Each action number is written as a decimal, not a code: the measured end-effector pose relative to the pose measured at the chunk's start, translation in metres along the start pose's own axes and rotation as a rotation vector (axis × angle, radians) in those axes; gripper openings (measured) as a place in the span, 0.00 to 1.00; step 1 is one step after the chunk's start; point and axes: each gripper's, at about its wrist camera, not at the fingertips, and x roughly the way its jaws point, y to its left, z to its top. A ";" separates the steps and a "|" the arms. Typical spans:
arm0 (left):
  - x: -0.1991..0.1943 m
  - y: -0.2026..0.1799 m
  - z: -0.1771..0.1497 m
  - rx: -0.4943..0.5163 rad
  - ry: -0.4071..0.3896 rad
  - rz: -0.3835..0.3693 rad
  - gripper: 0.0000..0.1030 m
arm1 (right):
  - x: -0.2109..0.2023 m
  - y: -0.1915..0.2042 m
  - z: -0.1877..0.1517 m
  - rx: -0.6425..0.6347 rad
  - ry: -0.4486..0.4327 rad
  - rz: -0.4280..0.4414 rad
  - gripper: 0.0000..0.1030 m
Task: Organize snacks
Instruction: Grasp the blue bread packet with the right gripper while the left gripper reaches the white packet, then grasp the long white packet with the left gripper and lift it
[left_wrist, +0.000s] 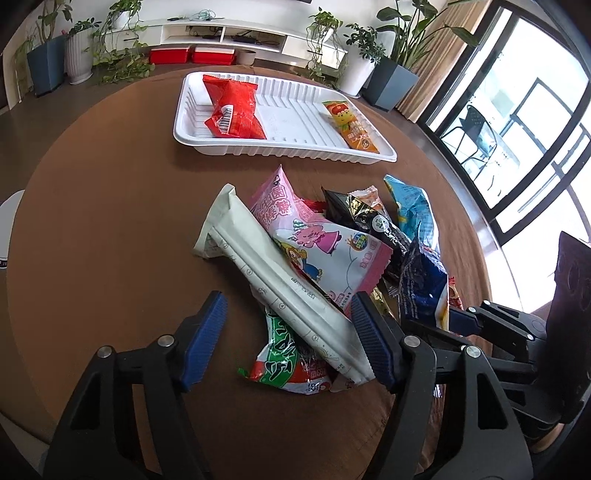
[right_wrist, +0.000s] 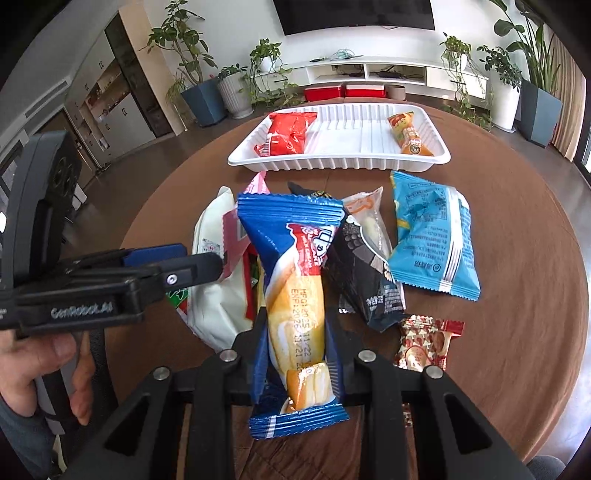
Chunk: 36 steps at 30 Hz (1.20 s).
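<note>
A pile of snack packets lies on the round brown table (left_wrist: 110, 229). My left gripper (left_wrist: 288, 332) is open, its blue pads on either side of a long white packet (left_wrist: 280, 280) that lies over a green and red packet (left_wrist: 284, 358). A pink packet (left_wrist: 314, 236) leans beside it. My right gripper (right_wrist: 295, 350) is shut on a blue cake packet (right_wrist: 295, 288) and holds it upright over the pile. The white tray (right_wrist: 340, 162) at the far side holds a red packet (right_wrist: 288, 133) on its left and an orange packet (right_wrist: 408, 134) on its right.
A light blue packet (right_wrist: 432, 236), a black packet (right_wrist: 365, 273) and a small red-and-white packet (right_wrist: 424, 343) lie to the right of the pile. Potted plants, a white shelf and red boxes stand beyond the table. Windows are at the right.
</note>
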 end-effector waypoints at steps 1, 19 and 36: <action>0.002 -0.001 0.003 0.007 0.007 -0.002 0.66 | 0.000 0.001 -0.001 0.002 0.000 0.004 0.29; 0.015 -0.019 0.017 0.114 0.019 -0.001 0.33 | 0.001 0.001 -0.015 0.029 0.013 0.021 0.29; 0.020 -0.016 0.022 0.137 0.035 -0.059 0.16 | -0.001 -0.005 -0.016 0.065 0.013 0.044 0.28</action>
